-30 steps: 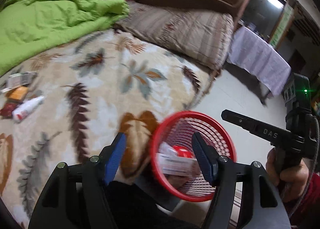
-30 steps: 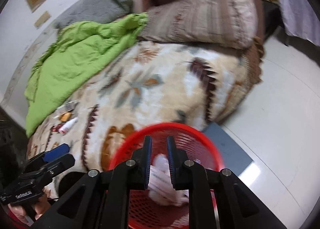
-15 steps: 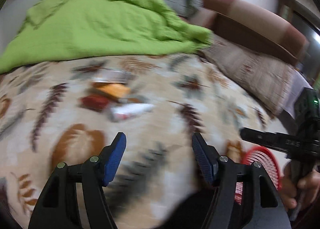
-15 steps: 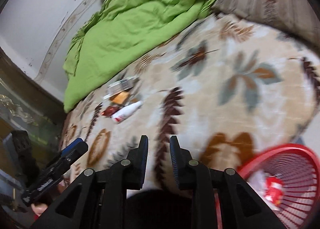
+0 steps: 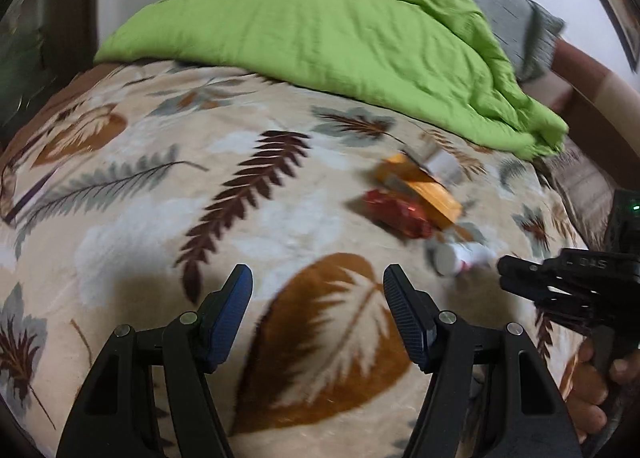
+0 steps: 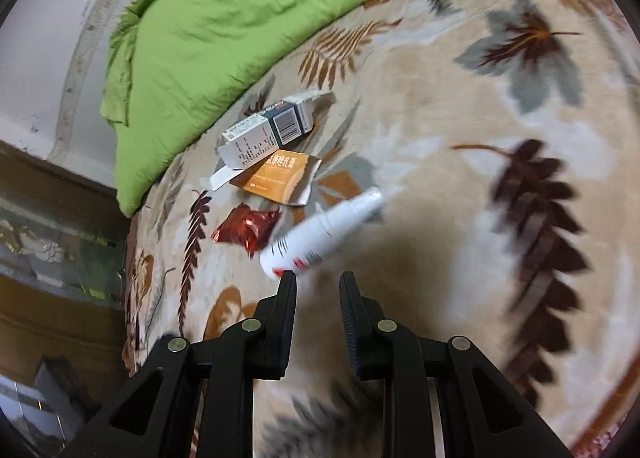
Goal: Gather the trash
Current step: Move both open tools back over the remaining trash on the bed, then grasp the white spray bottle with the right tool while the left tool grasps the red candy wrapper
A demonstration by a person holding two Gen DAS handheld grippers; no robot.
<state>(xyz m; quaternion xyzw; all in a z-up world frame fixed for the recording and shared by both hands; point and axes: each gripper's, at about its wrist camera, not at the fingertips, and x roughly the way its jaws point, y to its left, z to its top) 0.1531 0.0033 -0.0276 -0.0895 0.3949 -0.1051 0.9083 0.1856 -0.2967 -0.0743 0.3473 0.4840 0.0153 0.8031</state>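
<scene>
Right wrist view: my right gripper (image 6: pixel 318 284) has just been opening, jaws slightly apart, nothing between them, tips just short of the bottle (image 6: pixel 320 230). Bottle, red wrapper (image 6: pixel 244 230), orange packet (image 6: pixel 282 176) and carton (image 6: pixel 268 136) lie clustered on the blanket (image 6: pixel 460 178) near the green quilt (image 6: pixel 224 18). My left gripper (image 5: pixel 318 300) hangs apart, empty.

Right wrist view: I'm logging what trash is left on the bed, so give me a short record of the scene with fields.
surface: leaf-patterned blanket, green quilt bunched at its far side
trash: white bottle, red foil wrapper, orange sachet, white carton
layout: clustered together; carton overlaps the sachet
right gripper: narrowly open, empty, just short of the bottle
left gripper: open, empty
</scene>
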